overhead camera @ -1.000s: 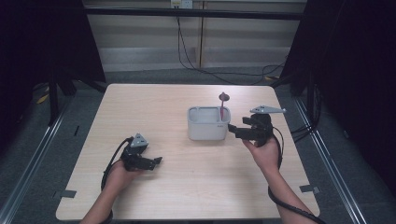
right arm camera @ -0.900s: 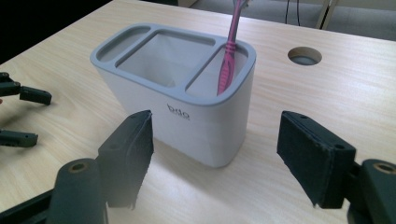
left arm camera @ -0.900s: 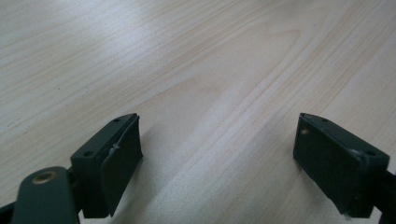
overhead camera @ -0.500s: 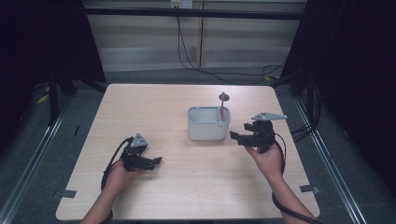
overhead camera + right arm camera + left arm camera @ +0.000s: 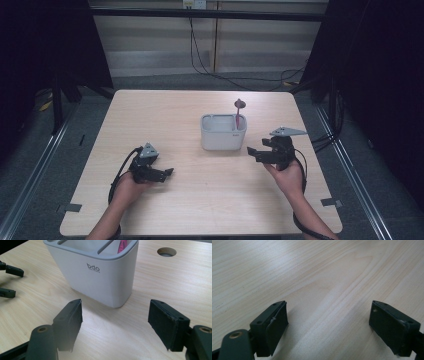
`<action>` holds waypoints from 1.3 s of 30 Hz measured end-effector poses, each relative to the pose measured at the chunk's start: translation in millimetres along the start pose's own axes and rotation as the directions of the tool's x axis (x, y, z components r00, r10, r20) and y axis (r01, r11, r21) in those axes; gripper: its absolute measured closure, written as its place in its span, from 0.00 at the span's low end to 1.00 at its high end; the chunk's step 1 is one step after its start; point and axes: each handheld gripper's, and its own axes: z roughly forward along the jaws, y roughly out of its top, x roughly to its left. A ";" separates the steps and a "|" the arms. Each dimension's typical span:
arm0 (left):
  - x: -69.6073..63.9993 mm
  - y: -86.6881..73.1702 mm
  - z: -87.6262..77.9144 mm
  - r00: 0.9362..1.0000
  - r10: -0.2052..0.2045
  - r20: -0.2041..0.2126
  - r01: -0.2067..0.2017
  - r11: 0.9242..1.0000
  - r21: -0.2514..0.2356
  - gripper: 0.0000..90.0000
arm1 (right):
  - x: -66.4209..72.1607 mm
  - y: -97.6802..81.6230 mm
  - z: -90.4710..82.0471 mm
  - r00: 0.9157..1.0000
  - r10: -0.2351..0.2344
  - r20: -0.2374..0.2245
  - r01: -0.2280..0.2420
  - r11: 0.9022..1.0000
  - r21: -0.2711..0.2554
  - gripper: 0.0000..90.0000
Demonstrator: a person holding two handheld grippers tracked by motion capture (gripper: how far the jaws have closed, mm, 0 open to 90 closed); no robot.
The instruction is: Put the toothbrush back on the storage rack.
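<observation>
A white box-shaped holder [image 5: 223,132] stands near the middle of the wooden table [image 5: 165,110], with a pink-handled utensil [image 5: 238,114] upright in its right compartment. In the right gripper view the holder [image 5: 100,270] carries the letters "bdo" and the pink handle [image 5: 122,245] pokes out at the top. My right gripper [image 5: 255,152] hovers just right of and in front of the holder, open and empty [image 5: 115,323]. My left gripper [image 5: 167,173] rests low at the front left, open over bare wood [image 5: 328,325].
A round cable hole [image 5: 166,251] sits in the tabletop behind the holder. The left gripper's jaws [image 5: 10,281] appear far off in the right gripper view. Cables trail from both grippers toward the front edge. Dark frame rails flank the table.
My right gripper has drawn back from the holder, moving down and toward the front of the table. The left gripper has stayed put.
</observation>
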 end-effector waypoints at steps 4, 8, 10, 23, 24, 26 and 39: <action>0.0 0.0 0.1 1.000 0.000 0.001 0.000 1.000 -0.001 0.17 | -1.5 -5.2 1.1 1.000 0.007 0.000 -0.007 1.000 0.004 0.30; 0.1 0.0 0.1 1.000 0.001 0.001 -0.001 1.000 -0.002 0.17 | -2.9 -8.8 1.8 1.000 0.010 0.000 -0.010 1.000 0.010 0.30; 0.0 0.0 0.1 1.000 0.000 0.001 0.000 1.000 0.000 0.17 | -3.3 -10.4 1.9 1.000 0.011 0.001 -0.011 1.000 0.011 0.30; 0.0 0.0 0.1 1.000 0.001 0.001 -0.001 1.000 -0.002 0.17 | -5.2 -23.4 5.8 1.000 0.008 -0.005 -0.008 0.999 0.035 0.30; 0.0 0.0 0.1 1.000 0.001 0.001 -0.001 1.000 -0.002 0.17 | -5.1 -24.5 6.3 1.000 0.005 -0.002 -0.005 0.999 0.037 0.30; 0.0 0.0 0.1 1.000 0.001 0.001 -0.001 1.000 -0.002 0.17 | -5.0 -26.6 6.8 1.000 0.002 -0.004 -0.002 0.999 0.040 0.30; 0.0 0.0 0.1 1.000 0.001 0.001 -0.001 1.000 -0.002 0.17 | -5.5 -39.0 13.2 1.000 -0.031 0.004 0.030 0.997 0.072 0.30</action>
